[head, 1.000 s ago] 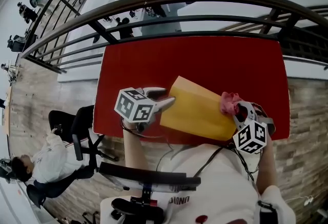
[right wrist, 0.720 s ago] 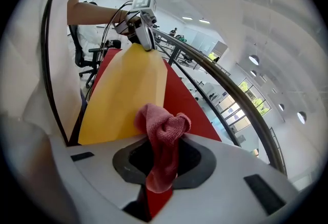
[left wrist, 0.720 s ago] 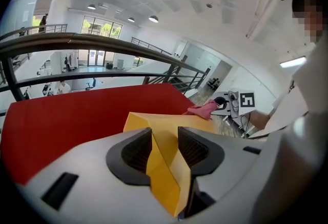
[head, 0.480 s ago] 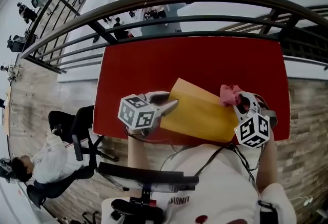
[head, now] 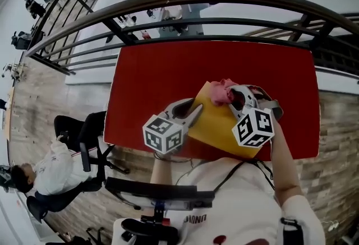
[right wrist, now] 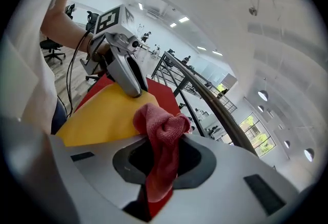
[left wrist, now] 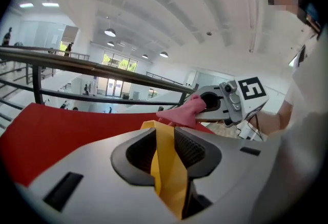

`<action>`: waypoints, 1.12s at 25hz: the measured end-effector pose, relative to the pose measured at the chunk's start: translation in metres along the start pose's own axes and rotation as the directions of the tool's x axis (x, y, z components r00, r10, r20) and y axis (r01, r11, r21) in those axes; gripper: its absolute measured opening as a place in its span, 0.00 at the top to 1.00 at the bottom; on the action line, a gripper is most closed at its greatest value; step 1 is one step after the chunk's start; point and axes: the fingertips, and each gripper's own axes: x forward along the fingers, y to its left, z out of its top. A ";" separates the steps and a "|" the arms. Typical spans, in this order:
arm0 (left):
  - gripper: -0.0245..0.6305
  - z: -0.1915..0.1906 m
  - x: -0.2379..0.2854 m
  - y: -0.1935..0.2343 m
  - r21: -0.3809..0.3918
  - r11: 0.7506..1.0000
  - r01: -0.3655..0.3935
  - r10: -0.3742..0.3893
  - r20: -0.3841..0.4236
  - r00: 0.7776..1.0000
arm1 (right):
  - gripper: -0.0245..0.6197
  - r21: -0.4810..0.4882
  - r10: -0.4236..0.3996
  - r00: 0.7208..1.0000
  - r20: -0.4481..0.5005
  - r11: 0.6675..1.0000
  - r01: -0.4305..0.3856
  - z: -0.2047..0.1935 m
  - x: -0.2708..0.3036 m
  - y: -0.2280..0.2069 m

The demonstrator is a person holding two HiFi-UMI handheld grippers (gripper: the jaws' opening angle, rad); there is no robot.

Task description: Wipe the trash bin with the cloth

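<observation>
The left hand-held gripper had just been closing on the rim of the yellow plastic trash bin, while the right hand-held gripper pinched the crumpled pink cloth at the bin's far corner, so wiping seemed barely begun.

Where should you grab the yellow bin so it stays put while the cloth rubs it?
Its thin wall at the near left edge, coming in from the left. The yellow bin lies on its side on the red table, so that edge is free, away from the pink cloth.
</observation>
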 end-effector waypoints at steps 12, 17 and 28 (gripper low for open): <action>0.82 0.008 0.003 0.016 0.010 0.996 -0.085 0.085 -0.045 0.995 | 0.87 0.026 0.000 1.000 -0.018 1.000 0.000 -0.005 0.018 -0.016; 0.83 0.005 -0.002 0.012 0.028 0.997 -0.070 0.073 -0.090 0.993 | 0.87 0.001 0.073 0.997 -0.035 0.997 -0.073 -0.005 0.032 0.001; 0.83 -0.003 -0.004 0.010 0.023 0.998 -0.061 0.064 -0.148 0.987 | 0.87 0.069 0.124 0.988 -0.097 0.991 -0.118 -0.056 -0.017 0.038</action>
